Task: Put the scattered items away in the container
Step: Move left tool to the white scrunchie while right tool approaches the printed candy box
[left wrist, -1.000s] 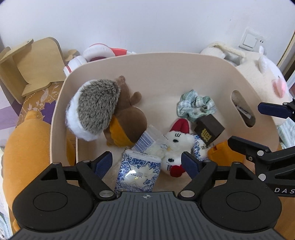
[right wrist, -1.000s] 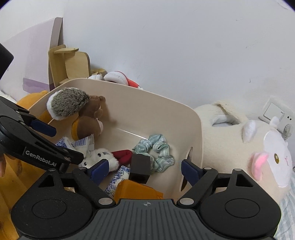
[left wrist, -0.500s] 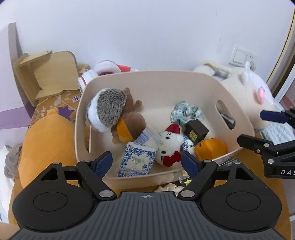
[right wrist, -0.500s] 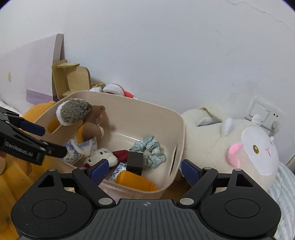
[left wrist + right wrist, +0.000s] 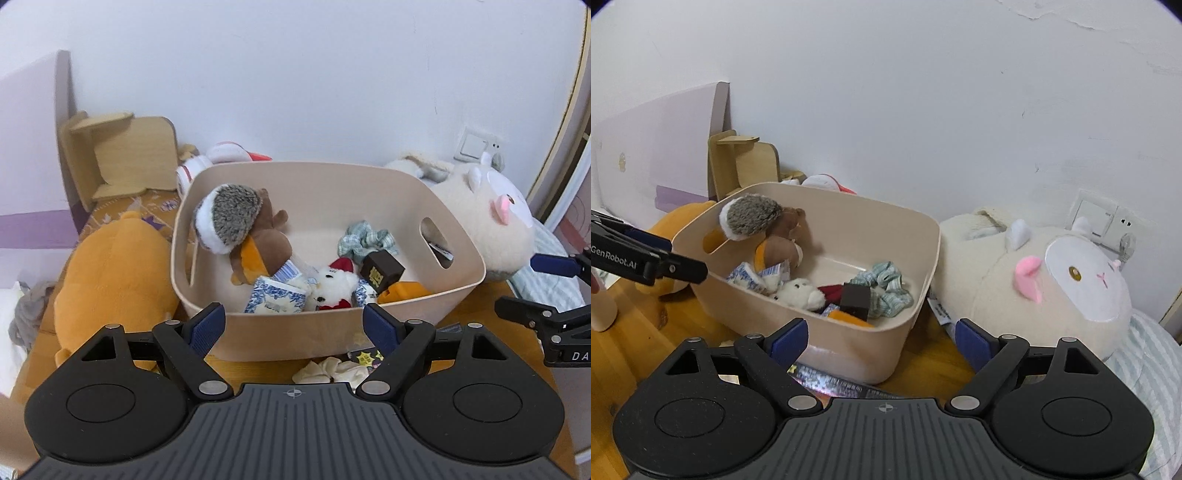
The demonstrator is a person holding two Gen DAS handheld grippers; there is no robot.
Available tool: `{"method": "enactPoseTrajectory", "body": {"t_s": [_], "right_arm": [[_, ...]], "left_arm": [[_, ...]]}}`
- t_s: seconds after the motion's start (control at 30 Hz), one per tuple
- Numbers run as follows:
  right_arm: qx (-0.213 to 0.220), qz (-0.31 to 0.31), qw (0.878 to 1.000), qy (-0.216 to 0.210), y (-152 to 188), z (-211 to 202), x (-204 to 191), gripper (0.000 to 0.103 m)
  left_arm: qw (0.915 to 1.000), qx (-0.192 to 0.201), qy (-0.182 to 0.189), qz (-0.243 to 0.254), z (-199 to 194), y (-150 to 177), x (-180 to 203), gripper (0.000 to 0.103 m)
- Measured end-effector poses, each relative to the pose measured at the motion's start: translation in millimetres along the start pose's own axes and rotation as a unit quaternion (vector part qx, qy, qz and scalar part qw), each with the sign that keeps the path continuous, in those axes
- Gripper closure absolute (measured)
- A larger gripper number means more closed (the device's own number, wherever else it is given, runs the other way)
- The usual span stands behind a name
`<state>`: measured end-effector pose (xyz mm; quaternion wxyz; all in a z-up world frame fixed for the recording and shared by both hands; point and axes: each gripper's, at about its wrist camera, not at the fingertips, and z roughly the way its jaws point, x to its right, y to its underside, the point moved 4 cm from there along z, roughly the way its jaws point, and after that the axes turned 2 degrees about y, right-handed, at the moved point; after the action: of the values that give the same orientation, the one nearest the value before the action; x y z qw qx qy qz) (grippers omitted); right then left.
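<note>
Writing legible: "GenRobot.AI" on the left gripper's side as seen from the right wrist view; "DA", cut off at the frame edge, on the right gripper's side as seen from the left wrist view. The dark box carries a yellow mark too small to read.

Left gripper (image 5: 294,328): jaws spread wide, nothing held, short of the bin's near wall.

Right gripper (image 5: 881,343): jaws spread wide, nothing held, short of the bin's near corner.

Beige bin (image 5: 458,229), with cut-out handles, on the wooden tabletop (image 5: 635,354) close to the wall. Contents:
- hedgehog plush (image 5: 229,218), propped against the left wall
- brown plush (image 5: 273,240), leaning on the hedgehog
- blue-and-white patterned packet (image 5: 275,300), near wall
- white plush with red bow (image 5: 334,284), centre
- checked scrunchie (image 5: 364,242), toward the far right
- dark box (image 5: 382,269), tilted
- orange item (image 5: 404,290), low in the right near corner, partly hidden

Outside the bin:
- cream cloth (image 5: 332,371) and a printed wrapper (image 5: 842,386), on the tabletop just before the near wall
- orange plush (image 5: 110,273), touching the left side
- large cream plush with pink ears (image 5: 1052,284), on the right side
- wooden stand (image 5: 125,155), back left
</note>
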<state>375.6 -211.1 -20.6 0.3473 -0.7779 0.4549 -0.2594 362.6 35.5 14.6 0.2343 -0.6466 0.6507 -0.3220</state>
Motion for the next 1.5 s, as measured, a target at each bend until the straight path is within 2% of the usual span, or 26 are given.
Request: {"method": "enactPoseTrajectory", "body": {"t_s": [0.2, 0.43, 0.57, 0.67, 0.8, 0.9, 1.2, 1.5], "right_arm": [[-0.011, 0.0, 1.0, -0.013, 23, 6, 4, 0.013], [-0.023, -0.002, 0.999, -0.024, 50, 26, 8, 0.012], [-0.014, -0.024, 0.999, -0.02, 64, 36, 7, 0.01], [-0.004, -0.062, 0.998, -0.016, 71, 44, 2, 0.007], [-0.001, -0.097, 0.995, -0.037, 80, 55, -3, 0.005], [0.004, -0.097, 0.994, -0.053, 83, 61, -3, 0.0], [0.012, -0.104, 0.989, -0.099, 79, 86, -4, 0.0], [-0.015, -0.132, 0.981, -0.144, 95, 90, -22, 0.0]], "left_arm": [[0.9997, 0.022, 0.009, -0.007, -12, 26, 3, 0.02], [0.9995, 0.03, -0.003, 0.008, -2, 60, 13, 0.02], [0.9998, 0.02, -0.002, -0.005, 12, 80, 11, 0.02], [0.9999, 0.009, -0.003, -0.012, 23, 90, 10, 0.02], [0.9999, 0.01, -0.001, -0.012, 31, 94, 12, 0.02], [1.0, 0.008, -0.001, -0.006, 35, 95, 16, 0.02], [0.9999, -0.001, -0.01, -0.006, 51, 96, 17, 0.02], [0.9997, 0.0, -0.019, -0.013, 54, 95, 9, 0.02]]}}
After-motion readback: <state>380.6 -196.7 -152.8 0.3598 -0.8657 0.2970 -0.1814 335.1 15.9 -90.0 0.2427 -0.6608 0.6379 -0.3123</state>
